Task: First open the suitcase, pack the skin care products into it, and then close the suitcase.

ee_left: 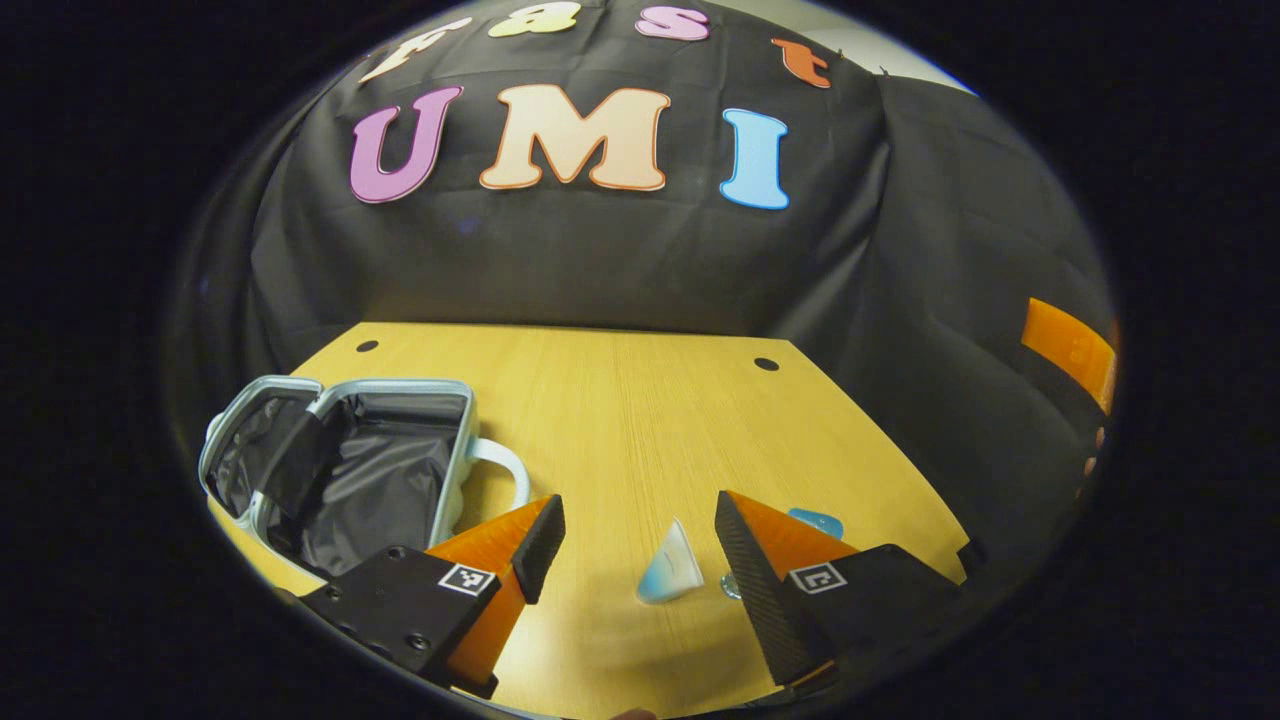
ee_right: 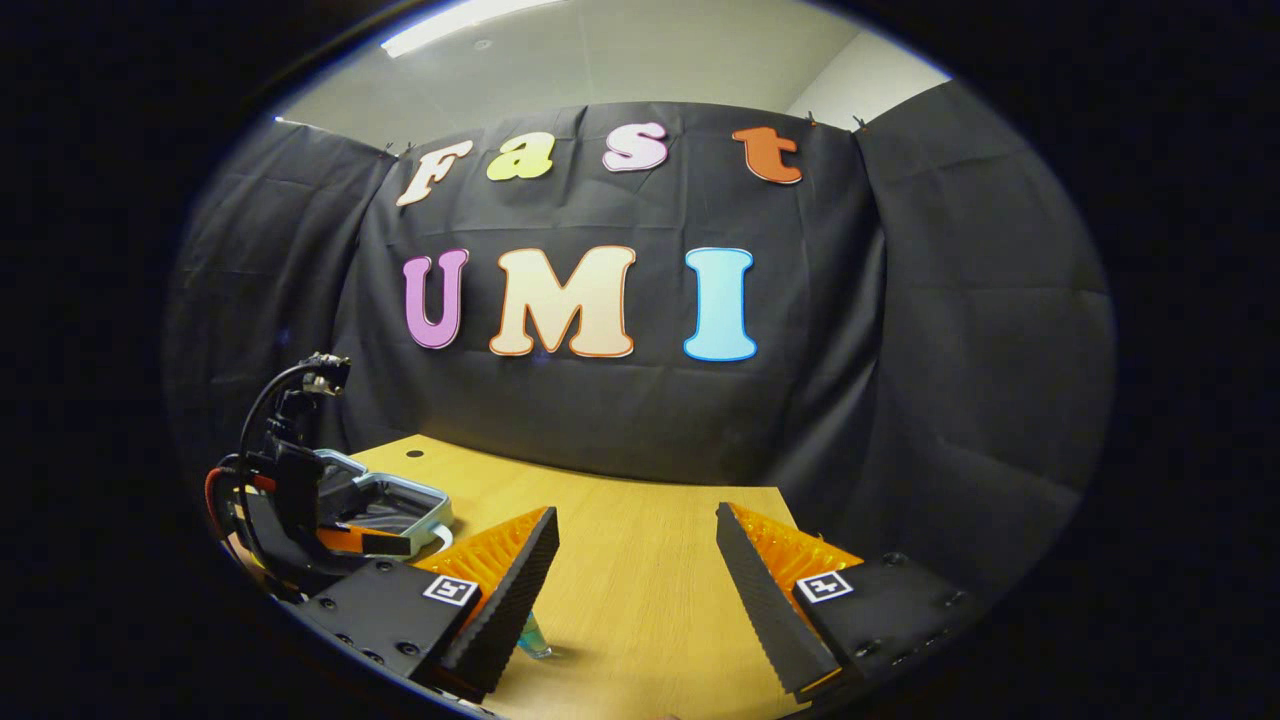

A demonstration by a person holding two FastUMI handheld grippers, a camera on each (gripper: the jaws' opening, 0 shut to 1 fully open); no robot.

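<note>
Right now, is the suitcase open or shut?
Open: the suitcase lies on the table with its lid back, dark lining exposed, nothing visible inside.

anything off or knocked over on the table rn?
Nothing stands out. The suitcase sits open on the table, its lining bare, and a small blue tube lies flat between the left claw's open fingers, not yet packed.

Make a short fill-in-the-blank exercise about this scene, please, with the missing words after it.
1. The suitcase on the table is ____, so its dark lining shows.
2. The left gripper is ____ and holds nothing.
3. A small light blue tube lies ____ the left gripper's fingers.
4. The right gripper is ____ too.

Missing words: open; open; between; open
</note>
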